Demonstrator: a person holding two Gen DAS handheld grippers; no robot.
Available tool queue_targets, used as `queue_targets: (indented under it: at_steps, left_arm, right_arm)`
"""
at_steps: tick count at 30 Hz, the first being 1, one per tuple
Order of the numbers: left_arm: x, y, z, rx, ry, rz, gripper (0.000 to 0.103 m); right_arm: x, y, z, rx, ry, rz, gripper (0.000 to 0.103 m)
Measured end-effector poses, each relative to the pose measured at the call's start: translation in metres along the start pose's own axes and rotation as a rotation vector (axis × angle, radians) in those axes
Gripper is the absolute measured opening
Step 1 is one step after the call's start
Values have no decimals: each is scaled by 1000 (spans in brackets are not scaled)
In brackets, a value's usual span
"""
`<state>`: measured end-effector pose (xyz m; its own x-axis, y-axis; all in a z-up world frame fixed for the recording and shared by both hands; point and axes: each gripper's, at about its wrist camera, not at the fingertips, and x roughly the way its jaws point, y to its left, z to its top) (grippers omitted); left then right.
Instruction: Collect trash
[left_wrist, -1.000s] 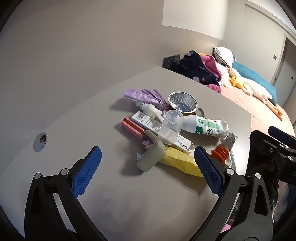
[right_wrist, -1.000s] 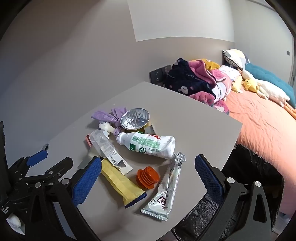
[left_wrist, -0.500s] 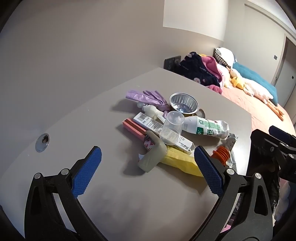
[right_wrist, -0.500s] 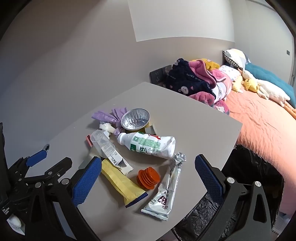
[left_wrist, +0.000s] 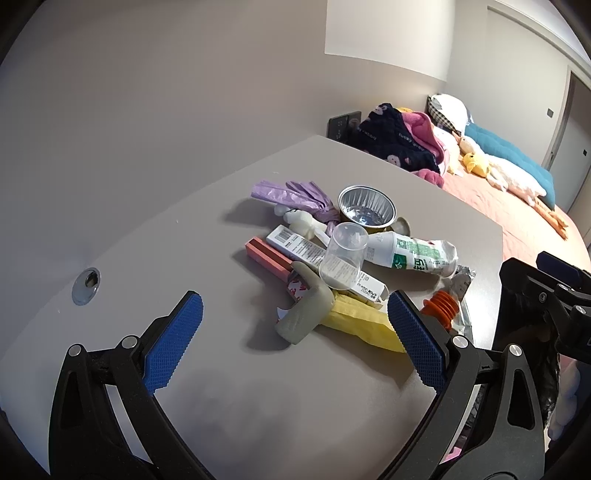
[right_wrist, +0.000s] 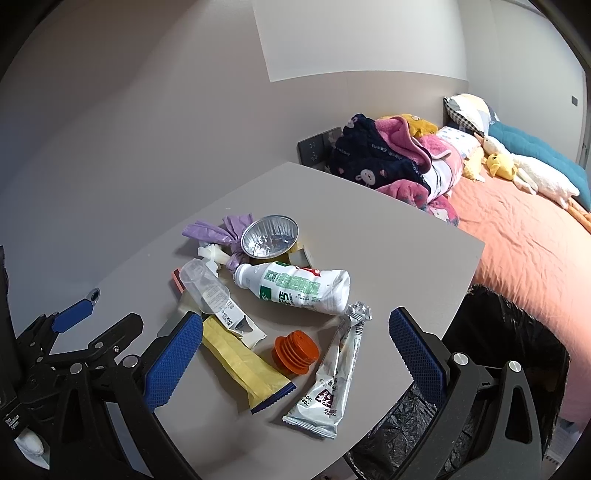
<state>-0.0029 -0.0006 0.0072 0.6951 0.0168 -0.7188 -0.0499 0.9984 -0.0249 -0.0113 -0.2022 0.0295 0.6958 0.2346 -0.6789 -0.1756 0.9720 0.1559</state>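
While both tools hang above the near edge of the table (right_wrist: 388, 229), no trash has been lifted yet; the step in hand looks like approach and choice of a first piece.

Left tool (left_wrist: 295, 338): released, jaws spread wide, nothing between them. Ahead at 12 o'clock sits the pile. Left to right in the left view: purple bag (left_wrist: 291, 194) at 11 o'clock, pink box (left_wrist: 267, 258), white carton (left_wrist: 306, 253), clear cup (left_wrist: 343, 260) lying on the carton, grey hook-shaped piece (left_wrist: 306, 314) nearest the tool, foil cup (left_wrist: 366, 206) at 12 o'clock, yellow packet (left_wrist: 360, 325), white bottle (left_wrist: 410, 253) on its side at 1 o'clock, orange cap (left_wrist: 441, 308).

Right tool (right_wrist: 293, 345): also released, jaws wide and empty. The orange cap and the silver wrapper (right_wrist: 330, 380) lie between its fingers' lines at 12 o'clock; a black trash bag (right_wrist: 513, 325) stands off the table's edge at 3 o'clock.

Judgement: the next move calls for lowering one tool over a near, loose piece, the cap or wrapper for the right, and closing squarely; the wrapper lies flat and may slip.

Against the frame a second earlier: the pile is unmoved and both tools are as open as before. The left view has shifted slightly, the pile sitting a touch lower and nearer; the right view is almost unchanged.
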Motion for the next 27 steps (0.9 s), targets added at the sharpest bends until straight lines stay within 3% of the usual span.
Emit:
queue_targets:
  at_steps: [27]
  left_arm:
    - [1, -3, 2, 3, -2, -2, 97]
  right_arm:
    - [1, -1, 0, 2, -8, -1, 100]
